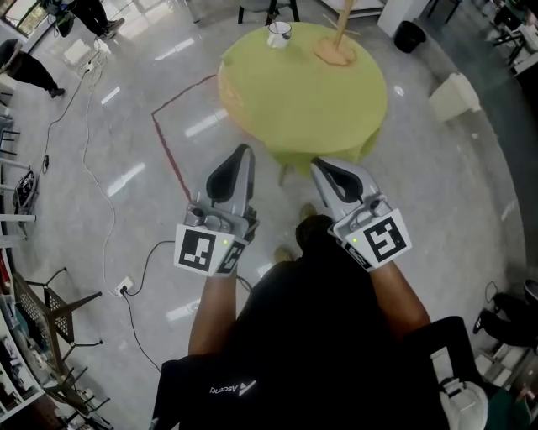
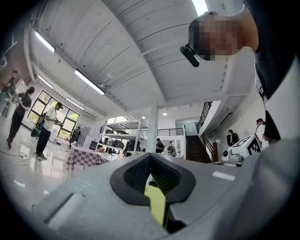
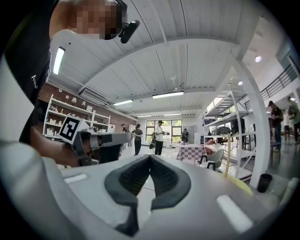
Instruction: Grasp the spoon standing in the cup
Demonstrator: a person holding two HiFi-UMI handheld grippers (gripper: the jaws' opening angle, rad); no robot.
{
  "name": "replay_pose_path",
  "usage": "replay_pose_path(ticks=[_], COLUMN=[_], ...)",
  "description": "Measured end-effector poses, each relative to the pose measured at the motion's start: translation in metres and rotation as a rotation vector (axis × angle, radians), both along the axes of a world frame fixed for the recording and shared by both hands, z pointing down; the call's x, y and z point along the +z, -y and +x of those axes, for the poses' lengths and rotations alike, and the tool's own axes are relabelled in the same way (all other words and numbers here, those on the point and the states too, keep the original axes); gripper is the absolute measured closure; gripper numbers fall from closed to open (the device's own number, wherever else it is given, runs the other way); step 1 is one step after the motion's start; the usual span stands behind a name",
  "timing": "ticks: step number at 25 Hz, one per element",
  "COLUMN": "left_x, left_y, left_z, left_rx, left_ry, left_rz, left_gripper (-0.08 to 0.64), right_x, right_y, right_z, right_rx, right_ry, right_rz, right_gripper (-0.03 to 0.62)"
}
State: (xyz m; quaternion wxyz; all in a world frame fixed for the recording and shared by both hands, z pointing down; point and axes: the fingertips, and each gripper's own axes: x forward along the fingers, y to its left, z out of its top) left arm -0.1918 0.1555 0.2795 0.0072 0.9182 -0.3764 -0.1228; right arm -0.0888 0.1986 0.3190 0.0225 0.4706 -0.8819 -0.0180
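Observation:
On the far side of the round yellow-green table (image 1: pixel 303 101) a long wooden spoon (image 1: pixel 343 21) stands upright in a tan cup (image 1: pixel 336 55). A white mug (image 1: pixel 279 34) sits to its left. My left gripper (image 1: pixel 244 151) and right gripper (image 1: pixel 318 164) hover side by side over the floor, short of the table's near edge. Both are shut with nothing between the pads. The right gripper view shows its shut jaws (image 3: pixel 150 157), the spoon's thin handle (image 3: pixel 228 154) and the table's edge (image 3: pixel 241 183). In the left gripper view the jaws (image 2: pixel 150 157) point up into the room.
A red tape line (image 1: pixel 164 138) and white cables (image 1: pixel 97 180) run over the glossy floor left of the table. A black bin (image 1: pixel 409 35) and a white container (image 1: pixel 455 95) stand to the right. People (image 1: pixel 29 71) stand at the far left; chairs and shelving line the edges.

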Motion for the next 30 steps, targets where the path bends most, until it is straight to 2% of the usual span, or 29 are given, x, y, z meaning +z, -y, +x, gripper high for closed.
replay_pose_path(ticks=[7,13,21,28,29,30], left_x=[0.006,0.010,0.022,0.052,0.059,0.067], left_y=[0.079,0.205,0.345,0.446,0.460,0.474], left_z=[0.015,0.053,0.110,0.141,0.144,0.148], left_rx=[0.000,-0.016,-0.021,0.054,0.069,0.084], left_ry=[0.013,0.053,0.131,0.171,0.173,0.176], left_rz=[-0.005,-0.041,-0.100,-0.182,-0.194,-0.207], left_gripper=[0.550,0.549,0.549,0.545,0.532,0.481], right_x=[0.006,-0.002,0.000,0.015,0.018,0.021], right_y=[0.083,0.213,0.327,0.394,0.401,0.407], right_z=[0.015,0.053,0.104,0.124,0.125,0.125], right_rx=[-0.004,-0.012,-0.051,-0.027,-0.021,-0.014], right_ry=[-0.006,0.016,0.035,0.056,0.055,0.050], right_rz=[0.019,0.020,-0.015,-0.049,-0.053,-0.057], right_gripper=[0.589,0.589,0.589,0.589,0.589,0.589])
